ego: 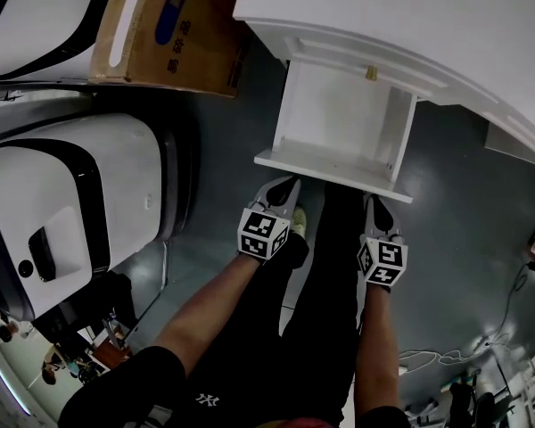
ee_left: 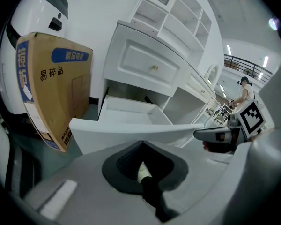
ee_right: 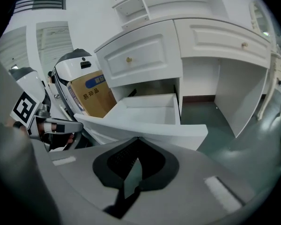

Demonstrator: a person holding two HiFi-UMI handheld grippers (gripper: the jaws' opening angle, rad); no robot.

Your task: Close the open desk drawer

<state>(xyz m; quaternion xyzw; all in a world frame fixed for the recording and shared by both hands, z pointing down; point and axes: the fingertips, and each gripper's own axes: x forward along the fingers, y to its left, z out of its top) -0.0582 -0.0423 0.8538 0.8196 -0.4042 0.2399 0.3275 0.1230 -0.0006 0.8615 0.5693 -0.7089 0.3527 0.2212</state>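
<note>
Well, starting at the far left, the brown cardboard box (ego: 169,25) stands clear of the drawer's path, so I expect no trouble there. The risk begins with my left claw (ego: 283,185). Its two grey jaws are pressed together on nothing, tips at the left half of the front panel of the open white rectangular wooden drawer (ego: 330,169). If it shoves harder than its partner, the drawer could skew on its runners and jam partway. The tips are narrow, so I judge a push aimed too high could slip over the panel's top edge instead of driving it home. My right claw (ego: 373,201), likewise pressed together and carrying nothing, sits at the same panel nearer its right end; whether either tip truly touches I cannot tell. A hard slam might jolt the white painted bench (ego: 410,16). The drawer itself sticks well out from under the bench's left section, below a closed panelled drawer with a small brass knob (ee_left: 154,68). It is empty and clean, with a flat floor, low side walls and a front panel wider than the tray behind.
</note>
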